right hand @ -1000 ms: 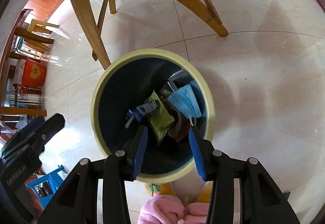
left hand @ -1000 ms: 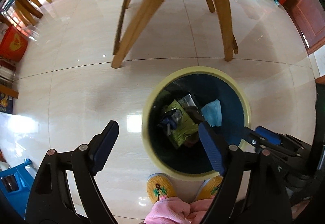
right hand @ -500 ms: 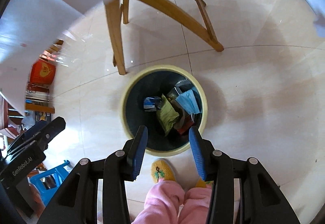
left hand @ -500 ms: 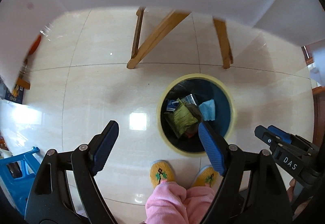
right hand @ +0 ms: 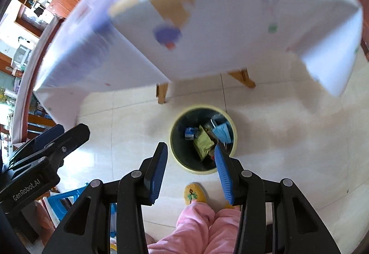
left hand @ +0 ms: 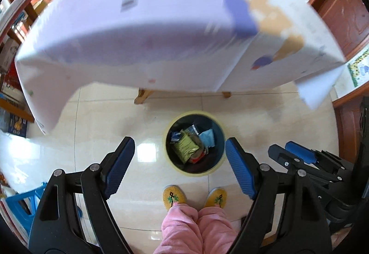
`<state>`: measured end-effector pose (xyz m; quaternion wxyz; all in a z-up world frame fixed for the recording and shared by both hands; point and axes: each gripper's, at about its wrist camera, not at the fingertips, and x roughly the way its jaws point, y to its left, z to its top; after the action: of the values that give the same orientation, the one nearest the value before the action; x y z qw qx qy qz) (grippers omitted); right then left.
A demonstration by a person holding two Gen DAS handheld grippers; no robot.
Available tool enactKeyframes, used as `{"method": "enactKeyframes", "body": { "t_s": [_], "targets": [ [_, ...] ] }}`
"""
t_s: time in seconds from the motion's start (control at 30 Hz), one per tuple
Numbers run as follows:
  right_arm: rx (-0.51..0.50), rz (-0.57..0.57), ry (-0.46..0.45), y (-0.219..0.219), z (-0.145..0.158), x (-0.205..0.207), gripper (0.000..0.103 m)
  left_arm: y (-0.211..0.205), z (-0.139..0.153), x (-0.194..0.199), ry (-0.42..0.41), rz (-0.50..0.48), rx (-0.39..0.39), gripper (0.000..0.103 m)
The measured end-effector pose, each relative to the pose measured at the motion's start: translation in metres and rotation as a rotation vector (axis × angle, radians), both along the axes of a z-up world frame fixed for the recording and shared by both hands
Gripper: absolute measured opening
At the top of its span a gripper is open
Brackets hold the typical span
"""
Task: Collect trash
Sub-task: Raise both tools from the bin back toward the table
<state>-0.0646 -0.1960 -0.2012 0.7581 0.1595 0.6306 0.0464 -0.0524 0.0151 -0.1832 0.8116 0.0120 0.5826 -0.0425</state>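
Trash lies inside a round bin (left hand: 218, 165) with a pale yellow rim and dark blue inner wall, which stands on the glossy cream tile floor (left hand: 110, 120), just in front of the person's yellow slippers (left hand: 174, 194) and near the table covered by a white cloth (left hand: 161, 30). In the bin there is a green foil packet (left hand: 185, 146), a light blue face mask (left hand: 207, 137), a small blue-white wrapper (left hand: 175, 136) and something red. The left gripper (left hand: 178, 165) is spread wide and holds nothing. The right gripper (right hand: 190, 169) is parted more narrowly, also with nothing between its blue pads (right hand: 159, 171). In the right wrist view, the body of the left gripper carries the writing "GenRobot.AI".
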Motion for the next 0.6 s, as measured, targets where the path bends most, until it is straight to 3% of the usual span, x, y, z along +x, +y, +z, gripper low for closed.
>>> {"method": "enactKeyframes", "body": {
  "t_s": [0.23, 0.6],
  "targets": [
    [-0.007, -0.01, -0.064, 0.002, 0.075, 0.006, 0.043, -0.005, 0.072, 0.002, -0.061, -0.067, -0.019, 0.079],
    [-0.059, -0.031, -0.221, 0.006, 0.176, 0.031, 0.047, 0.003, 0.156, 0.014, -0.195, -0.137, -0.045, 0.079]
  ]
}}
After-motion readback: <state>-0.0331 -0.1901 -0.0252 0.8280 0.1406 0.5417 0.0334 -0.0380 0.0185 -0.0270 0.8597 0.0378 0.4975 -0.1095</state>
